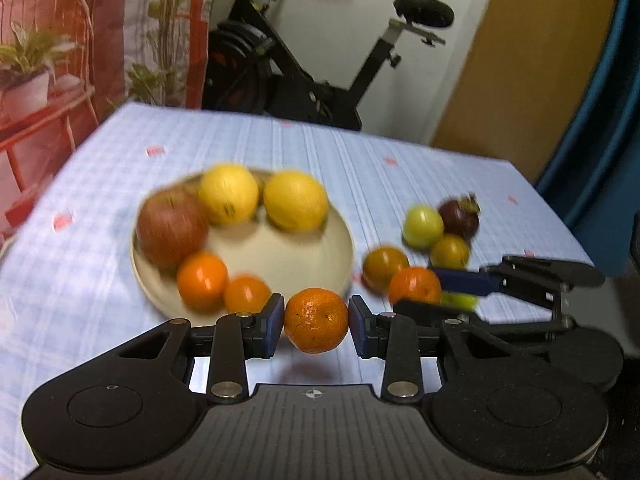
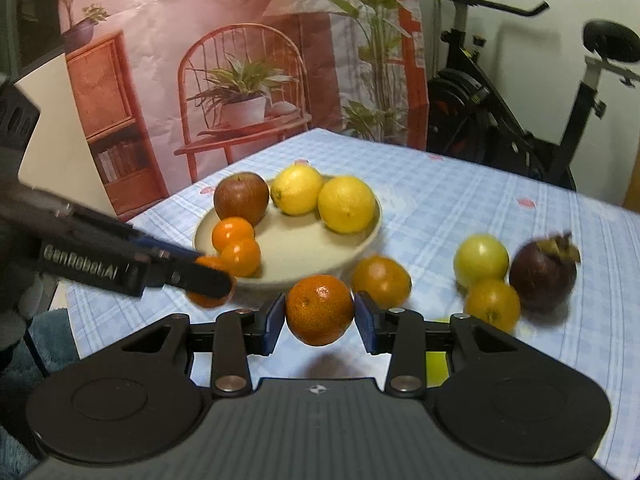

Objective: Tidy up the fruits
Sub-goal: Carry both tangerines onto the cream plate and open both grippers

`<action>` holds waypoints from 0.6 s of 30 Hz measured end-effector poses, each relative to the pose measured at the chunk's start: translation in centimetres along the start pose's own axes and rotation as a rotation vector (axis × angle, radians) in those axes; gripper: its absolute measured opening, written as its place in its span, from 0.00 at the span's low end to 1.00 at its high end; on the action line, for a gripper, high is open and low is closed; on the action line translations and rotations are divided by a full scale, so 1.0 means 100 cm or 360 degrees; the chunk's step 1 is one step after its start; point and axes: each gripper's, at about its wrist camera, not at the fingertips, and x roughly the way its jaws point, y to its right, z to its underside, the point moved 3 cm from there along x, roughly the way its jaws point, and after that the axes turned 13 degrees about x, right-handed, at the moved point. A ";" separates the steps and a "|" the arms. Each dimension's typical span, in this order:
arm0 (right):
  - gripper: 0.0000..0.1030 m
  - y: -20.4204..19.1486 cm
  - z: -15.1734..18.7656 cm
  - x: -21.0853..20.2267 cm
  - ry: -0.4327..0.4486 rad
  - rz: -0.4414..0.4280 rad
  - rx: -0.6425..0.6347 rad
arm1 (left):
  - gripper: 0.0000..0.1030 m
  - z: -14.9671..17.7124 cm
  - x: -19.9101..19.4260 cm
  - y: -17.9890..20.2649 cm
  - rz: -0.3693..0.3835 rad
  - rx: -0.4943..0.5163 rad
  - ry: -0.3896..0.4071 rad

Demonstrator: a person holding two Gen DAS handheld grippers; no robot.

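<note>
Left wrist view: the left tool (image 1: 316,320) grips a small round orange mandarin (image 1: 316,319) near the cream plate (image 1: 280,256); the right tool (image 2: 320,316) clamps another orange mandarin (image 2: 320,309) above the checked surface (image 2: 460,208).

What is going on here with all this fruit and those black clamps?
A person is sorting fruit with two handheld grippers. The left gripper holds a tangerine near the plate, and the right gripper holds another tangerine. The plate already carries an apple, two lemons and two small tangerines. Several fruits wait on the tablecloth, among them a mangosteen and a green fruit.
</note>
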 end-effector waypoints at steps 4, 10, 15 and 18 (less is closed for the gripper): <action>0.39 -0.008 -0.015 0.012 0.0020 -0.0018 -0.0080 | 0.36 -0.021 0.011 -0.016 -0.0032 -0.0017 0.0015; 0.39 -0.023 -0.024 0.041 -0.0024 -0.0058 -0.0186 | 0.36 -0.037 0.039 -0.035 -0.0055 -0.0030 -0.0050; 0.39 -0.028 -0.021 0.066 -0.0094 -0.0079 -0.0203 | 0.36 -0.038 0.057 -0.040 -0.0035 0.0004 -0.0122; 0.39 -0.031 -0.018 0.074 -0.0132 -0.0102 -0.0207 | 0.36 -0.037 0.064 -0.041 -0.0016 0.0020 -0.0148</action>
